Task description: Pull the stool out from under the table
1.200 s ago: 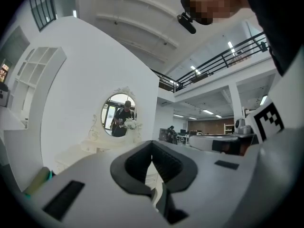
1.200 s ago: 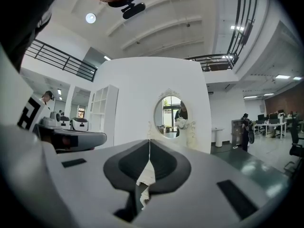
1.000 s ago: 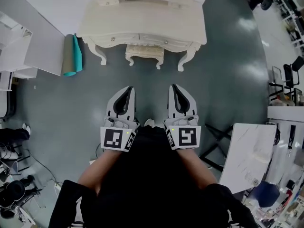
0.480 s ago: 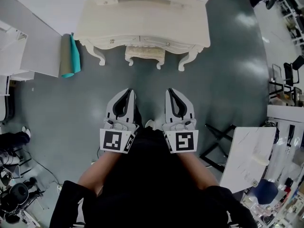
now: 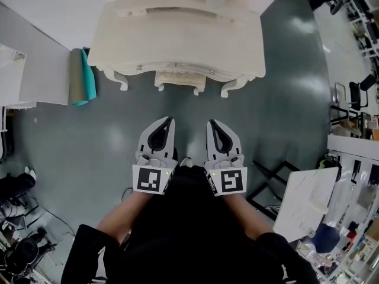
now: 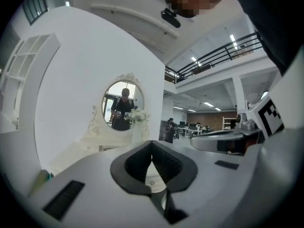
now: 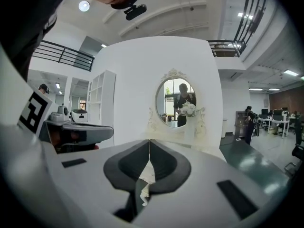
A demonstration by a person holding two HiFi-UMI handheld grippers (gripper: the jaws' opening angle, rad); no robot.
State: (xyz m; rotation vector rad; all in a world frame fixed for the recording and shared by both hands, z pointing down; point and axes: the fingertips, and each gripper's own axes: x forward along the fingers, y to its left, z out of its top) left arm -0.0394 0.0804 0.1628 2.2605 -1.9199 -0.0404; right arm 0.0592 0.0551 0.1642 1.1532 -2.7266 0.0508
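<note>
My left hand-held gripper (image 5: 170, 119) and right hand-held gripper (image 5: 211, 122) are both closed tight and empty. The stool (image 5: 180, 80) sits well ahead of them, tucked under the table (image 5: 177, 37). If I reach in without opening them, I'd likely shove it deeper or knock the table's legs.
</note>
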